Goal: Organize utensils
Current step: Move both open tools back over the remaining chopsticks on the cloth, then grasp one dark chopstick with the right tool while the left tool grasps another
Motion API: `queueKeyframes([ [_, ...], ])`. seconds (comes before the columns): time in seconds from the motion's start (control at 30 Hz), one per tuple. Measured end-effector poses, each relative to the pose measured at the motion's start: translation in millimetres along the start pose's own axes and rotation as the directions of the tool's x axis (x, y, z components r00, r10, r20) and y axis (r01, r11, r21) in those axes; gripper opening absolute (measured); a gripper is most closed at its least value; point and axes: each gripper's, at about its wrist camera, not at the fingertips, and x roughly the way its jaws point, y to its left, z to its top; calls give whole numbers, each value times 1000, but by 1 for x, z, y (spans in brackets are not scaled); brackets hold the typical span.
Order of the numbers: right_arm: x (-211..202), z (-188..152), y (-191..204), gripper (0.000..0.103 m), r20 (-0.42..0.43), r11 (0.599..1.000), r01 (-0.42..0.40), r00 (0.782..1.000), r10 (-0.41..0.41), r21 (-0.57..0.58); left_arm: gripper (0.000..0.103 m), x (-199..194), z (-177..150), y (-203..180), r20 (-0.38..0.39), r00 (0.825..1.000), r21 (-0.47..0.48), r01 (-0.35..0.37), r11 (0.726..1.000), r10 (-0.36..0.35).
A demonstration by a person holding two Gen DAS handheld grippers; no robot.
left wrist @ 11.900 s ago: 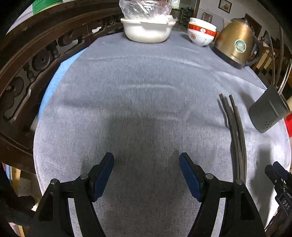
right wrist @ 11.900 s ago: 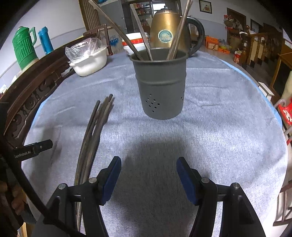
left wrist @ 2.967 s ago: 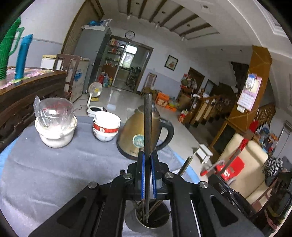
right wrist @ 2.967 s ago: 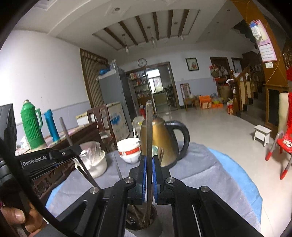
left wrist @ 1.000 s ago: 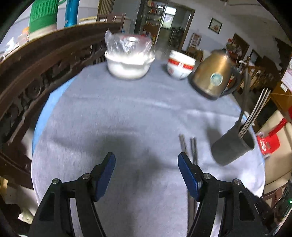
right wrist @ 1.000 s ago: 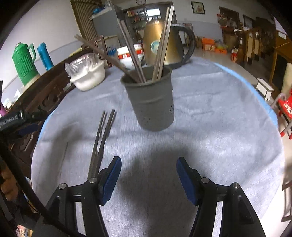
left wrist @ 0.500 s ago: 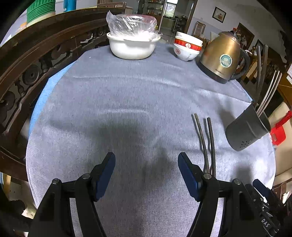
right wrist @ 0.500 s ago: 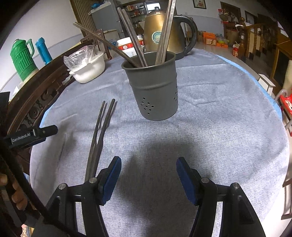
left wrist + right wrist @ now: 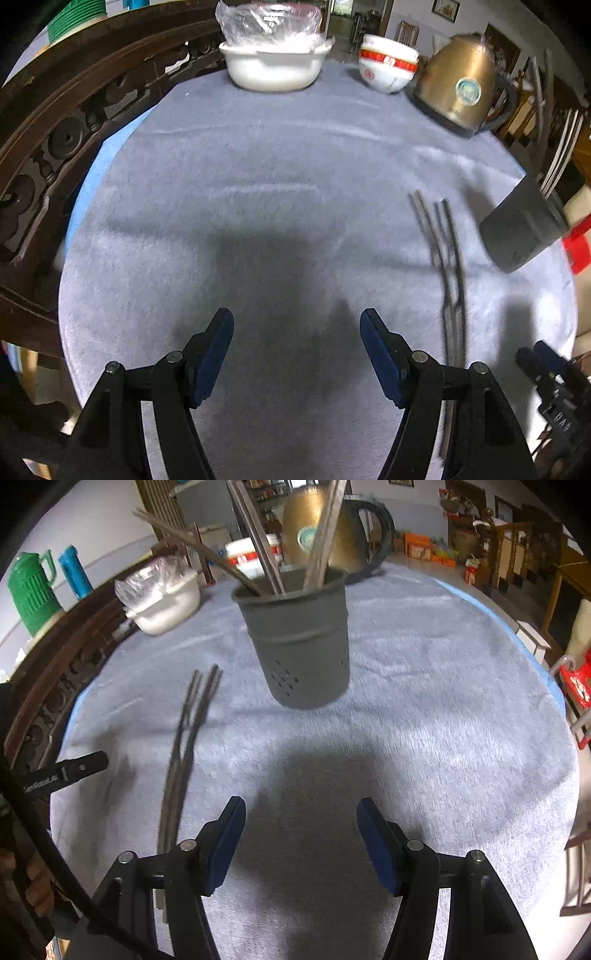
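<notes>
Loose chopsticks (image 9: 188, 734) flat on table (image 9: 424, 701), left of grey holder (image 9: 299, 642). Thin, stiff, light, likely slippery; best pinched mid-shaft. Left gripper (image 9: 297, 354) and right gripper (image 9: 301, 834) both spread apart, empty.

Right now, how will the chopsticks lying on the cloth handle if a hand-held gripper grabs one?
The chopsticks look thin and rigid, so probably stiff and light. They lie bunched and touching, so neighbours may shift. The fuzzy tablecloth should limit rolling.
</notes>
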Motion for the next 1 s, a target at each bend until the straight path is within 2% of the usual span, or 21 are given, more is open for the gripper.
queueKeyframes([
  [0.1,5,4,4,66,-44,1000,-11,999,11,-7,72,8,-4,2,-36,999,6,-26,1000,26],
  [0.2,4,10,19,66,-59,997,-73,996,71,-35,72,11,-7,5,-50,998,2,-32,999,32],
  [0.3,10,22,35,66,-74,984,-176,982,174,-18,72,10,-9,5,-44,998,14,-31,999,32],
  [0.37,15,30,43,61,-74,978,-208,976,207,-8,72,9,-10,6,-42,999,19,-29,999,30],
  [0.43,22,37,50,38,-84,978,-208,975,207,-3,73,9,-12,7,-38,999,26,-30,999,31],
  [0.67,47,47,61,37,-136,978,-207,968,210,31,80,8,-17,3,-23,999,67,-33,997,35],
  [0.73,54,46,62,27,-158,975,-217,962,221,44,82,8,-18,2,-20,999,73,-35,997,37],
  [0.8,56,47,65,23,-158,979,-203,966,205,31,82,7,-19,1,-19,999,73,-33,997,34],
  [0.9,59,47,69,10,-175,981,-193,966,192,13,83,7,-19,0,-21,999,73,-32,997,33],
  [1.0,59,47,70,8,-187,981,-192,964,188,-4,83,9,-19,-2,-23,999,72,-35,997,36],
])
